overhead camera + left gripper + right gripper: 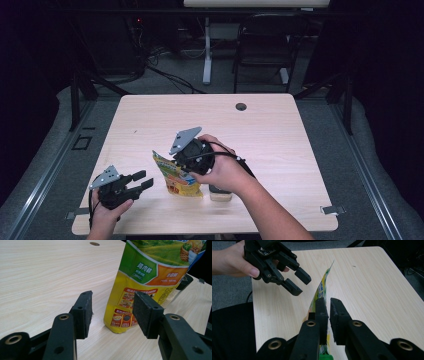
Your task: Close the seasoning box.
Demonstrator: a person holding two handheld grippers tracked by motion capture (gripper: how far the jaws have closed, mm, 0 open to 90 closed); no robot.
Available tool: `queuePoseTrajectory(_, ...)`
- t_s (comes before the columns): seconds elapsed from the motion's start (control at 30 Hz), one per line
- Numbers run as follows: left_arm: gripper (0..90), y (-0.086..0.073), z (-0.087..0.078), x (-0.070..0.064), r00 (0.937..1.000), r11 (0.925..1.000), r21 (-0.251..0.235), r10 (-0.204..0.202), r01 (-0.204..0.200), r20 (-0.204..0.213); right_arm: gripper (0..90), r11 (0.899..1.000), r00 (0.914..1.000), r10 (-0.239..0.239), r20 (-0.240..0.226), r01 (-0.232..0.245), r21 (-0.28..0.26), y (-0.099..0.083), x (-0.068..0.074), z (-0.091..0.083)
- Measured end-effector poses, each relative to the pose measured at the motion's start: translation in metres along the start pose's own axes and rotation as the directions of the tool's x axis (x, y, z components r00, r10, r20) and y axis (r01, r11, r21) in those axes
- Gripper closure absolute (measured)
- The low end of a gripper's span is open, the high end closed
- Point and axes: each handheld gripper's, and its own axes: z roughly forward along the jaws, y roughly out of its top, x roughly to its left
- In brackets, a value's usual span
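Observation:
A yellow-and-green snack pouch [178,179] stands upright on the wooden table [260,130], near its front edge. My right gripper [181,165] comes down on the pouch's top edge; in the right gripper view its jaws [329,302] are nearly together with the thin pouch [320,288] pinched between them. My left gripper [145,179] hovers left of the pouch, open and pointing at it. In the left gripper view the pouch [147,277] stands just beyond the spread pads [83,312], not between them. The left gripper [301,285] is also seen in the right gripper view.
A small clear jar with a black lid [220,192] sits just right of the pouch, under the right hand, also seen at the jar's lid [184,281]. A cable hole [241,106] marks the table's far side. A black chair [265,40] stands beyond the table.

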Motion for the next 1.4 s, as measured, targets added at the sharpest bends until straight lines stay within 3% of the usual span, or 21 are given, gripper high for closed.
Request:
queuePoseTrajectory(0.23, 50.5, 0.000, -0.001, 0.001, 1.0000, 1.0000, -0.005, -0.003, 0.003, -0.002, 74.9, 0.999, 0.9995, 0.028, -0.015, -0.029, -0.024, -0.002, -0.002, -0.001)
queuePoseTrajectory(0.43, 50.5, 0.000, -0.001, 0.000, 1.0000, 1.0000, -0.007, -0.006, 0.006, -0.004, 72.7, 0.998, 0.9991, 0.034, -0.024, -0.035, -0.042, -0.001, -0.001, -0.008)
queuePoseTrajectory(0.93, 50.5, 0.000, -0.002, 0.001, 1.0000, 1.0000, -0.005, -0.001, 0.001, -0.007, 67.1, 0.994, 0.9954, 0.089, 0.036, -0.086, -0.067, -0.009, -0.014, -0.028)
queuePoseTrajectory(1.2, 50.6, 0.000, -0.003, 0.002, 0.9999, 1.0000, -0.006, -0.002, 0.002, -0.011, 64.4, 0.985, 0.9842, 0.162, 0.072, -0.157, -0.067, -0.023, -0.026, -0.027)
queuePoseTrajectory(1.4, 50.7, 0.000, -0.003, 0.002, 0.9999, 1.0000, -0.007, -0.001, 0.001, -0.012, 64.1, 0.983, 0.9798, 0.177, 0.092, -0.172, -0.059, -0.031, -0.032, -0.029)
